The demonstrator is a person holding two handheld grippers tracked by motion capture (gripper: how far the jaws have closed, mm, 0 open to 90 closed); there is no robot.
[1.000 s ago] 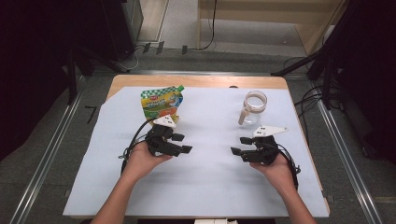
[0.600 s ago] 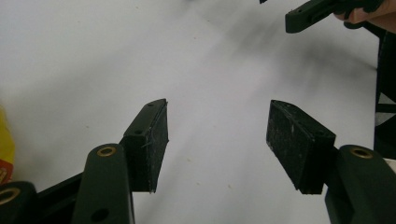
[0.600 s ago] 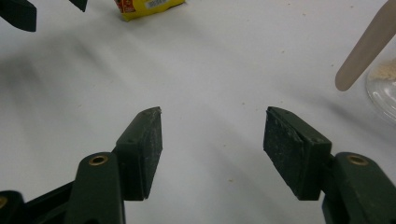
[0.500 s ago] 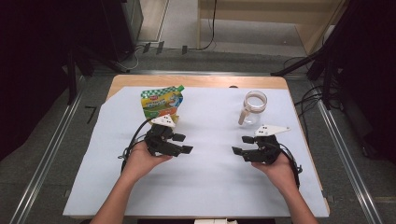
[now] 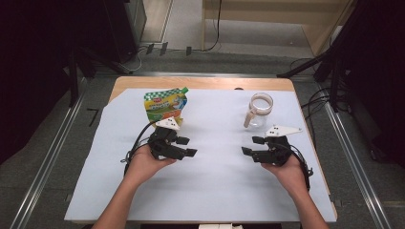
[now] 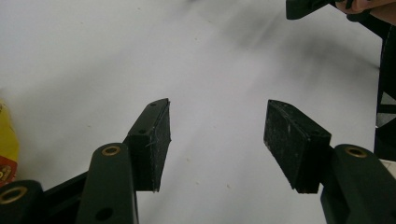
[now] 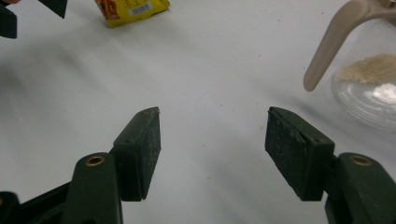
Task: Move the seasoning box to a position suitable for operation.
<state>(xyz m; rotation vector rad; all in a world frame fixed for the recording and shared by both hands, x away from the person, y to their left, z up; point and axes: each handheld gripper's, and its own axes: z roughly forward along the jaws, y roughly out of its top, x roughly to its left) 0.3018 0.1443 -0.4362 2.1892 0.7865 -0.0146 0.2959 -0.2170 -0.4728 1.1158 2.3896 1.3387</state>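
Right now both tongs hover low over the white-covered tabletop (image 5: 210, 191), each empty and spread, with only bare cloth between the pads in either gripper view. The left tongs (image 5: 186, 147) have just been closing a little and the right tongs (image 5: 252, 146) have just been opening a little, nothing between either pair.

Two things are in reach. A snack pouch (image 5: 165, 105), green and yellow, lies flat at about 11 o'clock from the left tongs, just beyond the left gripper's grey plate, its long axis running roughly 12 to 6 on the tabletop with the spout corner at the far end. In the left gripper view its yellow edge (image 6: 7, 149) sits at 9 o'clock, off to the side of the pads, so these tongs point across the table rather than at it. A glass jar (image 5: 260, 110) with a beige scoop leaning out stands at about 12 to 1 o'clock from the right tongs, near but apart; in the right gripper view it (image 7: 369, 88) sits at 2 o'clock with some pale powder in its base.

My judgement is that each hand is nearer its own thing, and both must swing away from the centre to line up.
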